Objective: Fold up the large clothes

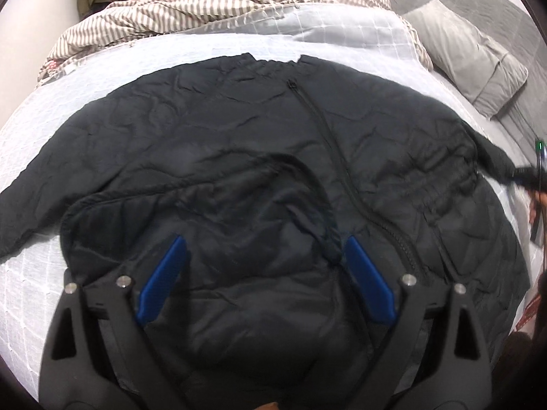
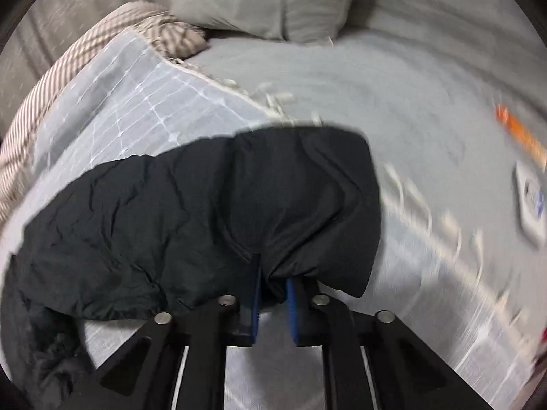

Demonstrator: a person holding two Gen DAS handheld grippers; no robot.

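A large black quilted jacket [image 1: 239, 143] lies spread front up on the bed, its zipper [image 1: 328, 143] running down the middle. My left gripper [image 1: 265, 249] is open just above the hood, its blue pads wide apart and holding nothing. My right gripper [image 2: 271, 273] is shut on the jacket's right sleeve [image 2: 212, 212] near the cuff and holds it lifted off the bed. In the left wrist view the right gripper [image 1: 526, 177] shows at the far right edge, at the sleeve end.
The bed has a pale blue checked cover [image 1: 205, 48]. A striped duvet [image 1: 212, 3] is bunched at the far side. A grey pillow [image 1: 468, 54] lies at the right. An orange object [image 2: 519, 133] and a white packet [image 2: 531, 201] lie on the sheet at right.
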